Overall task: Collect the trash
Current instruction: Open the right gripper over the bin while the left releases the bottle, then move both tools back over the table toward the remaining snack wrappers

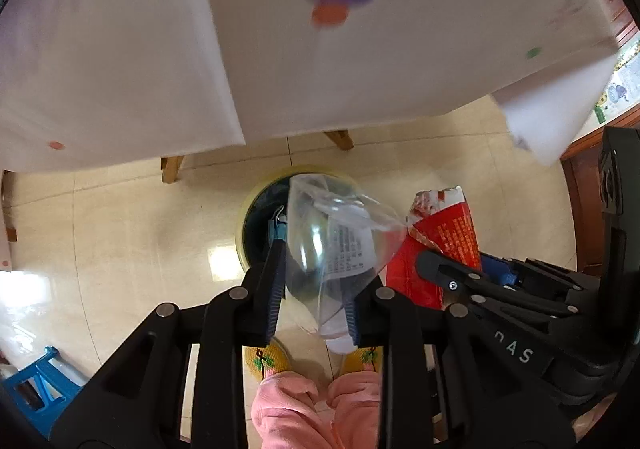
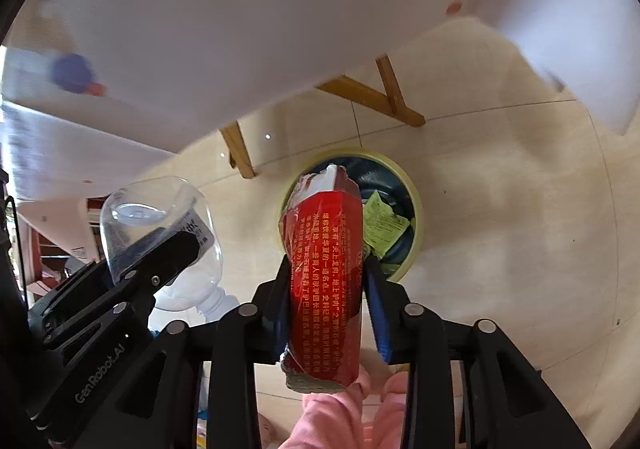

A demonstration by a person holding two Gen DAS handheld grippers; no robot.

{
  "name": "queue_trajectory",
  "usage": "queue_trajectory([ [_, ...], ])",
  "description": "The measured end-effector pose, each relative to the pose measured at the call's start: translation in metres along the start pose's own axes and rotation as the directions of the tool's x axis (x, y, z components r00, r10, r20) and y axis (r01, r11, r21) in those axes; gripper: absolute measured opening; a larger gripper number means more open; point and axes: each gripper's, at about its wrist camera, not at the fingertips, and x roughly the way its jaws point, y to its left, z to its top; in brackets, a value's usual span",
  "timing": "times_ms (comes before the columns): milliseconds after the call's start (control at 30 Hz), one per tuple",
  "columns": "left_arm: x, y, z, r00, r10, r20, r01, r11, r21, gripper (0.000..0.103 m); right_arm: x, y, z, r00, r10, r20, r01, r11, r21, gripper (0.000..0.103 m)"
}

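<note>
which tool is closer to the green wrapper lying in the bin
Right. The right tool, shut on the red packet, hangs just beside the green wrapper in the bin. The left tool, holding the clear bottle, is farther off to the side.

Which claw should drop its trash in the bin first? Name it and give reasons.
Right, probably. The right claw holds the red packet directly over the bin opening. The left claw, gripping the clear bottle, also hangs over it, slightly off to one side.
</note>
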Motion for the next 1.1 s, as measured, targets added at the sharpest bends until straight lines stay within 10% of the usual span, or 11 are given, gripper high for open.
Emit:
queue_trajectory([
  [233,0.017,0.004,-0.003,1.0,0.024,-0.001,-0.024,1.0,-0.013,0.064,0.028,-0.007,0.004,0.999,-0.035,-0.035,0.036,0.999,0.028,0.051],
  [667,-0.025,0.015,0.005,0.998,0.035,0.042,-0.034,0.999,-0.023,0.064,-0.001,0.013,0.009,0.999,-0.042,0.011,0.043,0.999,-0.025,0.056],
  [1100,-0.153,0.019,0.014,0.984,0.029,0.174,-0.01,0.993,-0.114,0.068,-0.111,0.048,0.0,0.995,-0.026,0.101,0.037,0.994,-0.107,0.056],
])
